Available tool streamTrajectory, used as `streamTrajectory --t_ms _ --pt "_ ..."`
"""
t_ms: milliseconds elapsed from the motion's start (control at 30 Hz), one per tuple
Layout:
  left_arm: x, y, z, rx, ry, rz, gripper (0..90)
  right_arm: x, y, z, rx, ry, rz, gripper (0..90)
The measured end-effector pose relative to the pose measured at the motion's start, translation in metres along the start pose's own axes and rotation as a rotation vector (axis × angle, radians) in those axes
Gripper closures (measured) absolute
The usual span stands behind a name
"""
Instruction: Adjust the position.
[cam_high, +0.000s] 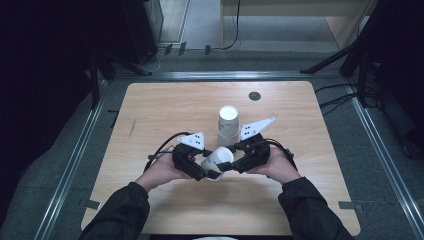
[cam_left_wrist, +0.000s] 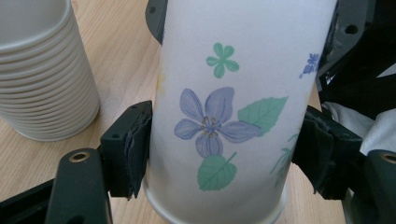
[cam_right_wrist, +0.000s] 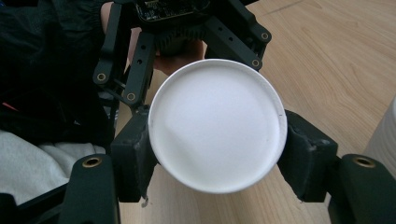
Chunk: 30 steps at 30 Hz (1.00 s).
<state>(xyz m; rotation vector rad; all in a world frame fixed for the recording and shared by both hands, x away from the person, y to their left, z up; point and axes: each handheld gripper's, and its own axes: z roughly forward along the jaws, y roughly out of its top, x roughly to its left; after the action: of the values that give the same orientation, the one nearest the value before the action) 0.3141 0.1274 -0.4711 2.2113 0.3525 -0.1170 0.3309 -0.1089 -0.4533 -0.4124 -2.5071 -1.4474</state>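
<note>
Wooden tabletop (cam_high: 165, 107) under me carries a stack of white cups (cam_high: 228, 125) at its centre. At seven o'clock of that stack my left gripper (cam_high: 210, 170) has its pads clamped on the sides of a flowered paper cup (cam_high: 218, 161), and at five o'clock my right gripper (cam_high: 231, 165) pinches the same cup near its white base.

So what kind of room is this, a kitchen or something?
More likely a lab or recording studio: a lone wooden table ringed by metal rails, dark stands and cables on a grey floor, with a stack of paper cups.
</note>
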Motion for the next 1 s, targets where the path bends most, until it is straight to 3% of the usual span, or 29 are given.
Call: streamTrajectory --t_ms 100,233,500,700,933,1000 --pt "0.002 -0.001 -0.002 0.001 -0.002 -0.004 27.6 0.002 0.002 0.0 0.004 -0.021 -0.011 34.2" --pt "0.005 -0.003 -0.01 -0.011 0.008 -0.021 27.9 0.001 0.001 -0.003 0.013 -0.063 -0.025 25.8" --pt "0.011 0.001 -0.027 0.024 0.041 -0.025 27.7 -0.002 -0.015 -0.012 0.038 -0.124 0.016 26.7" --pt "0.021 0.005 -0.036 0.053 0.025 -0.036 27.6 0.001 -0.017 -0.007 0.078 -0.164 -0.01 27.7" --pt "0.023 0.017 -0.042 0.163 0.045 0.025 27.5 0.0 -0.015 -0.002 0.063 -0.158 -0.013 28.3" --pt "0.023 0.019 -0.041 0.214 0.062 0.044 27.6 0.0 -0.015 0.0 0.07 -0.158 -0.015 28.3"
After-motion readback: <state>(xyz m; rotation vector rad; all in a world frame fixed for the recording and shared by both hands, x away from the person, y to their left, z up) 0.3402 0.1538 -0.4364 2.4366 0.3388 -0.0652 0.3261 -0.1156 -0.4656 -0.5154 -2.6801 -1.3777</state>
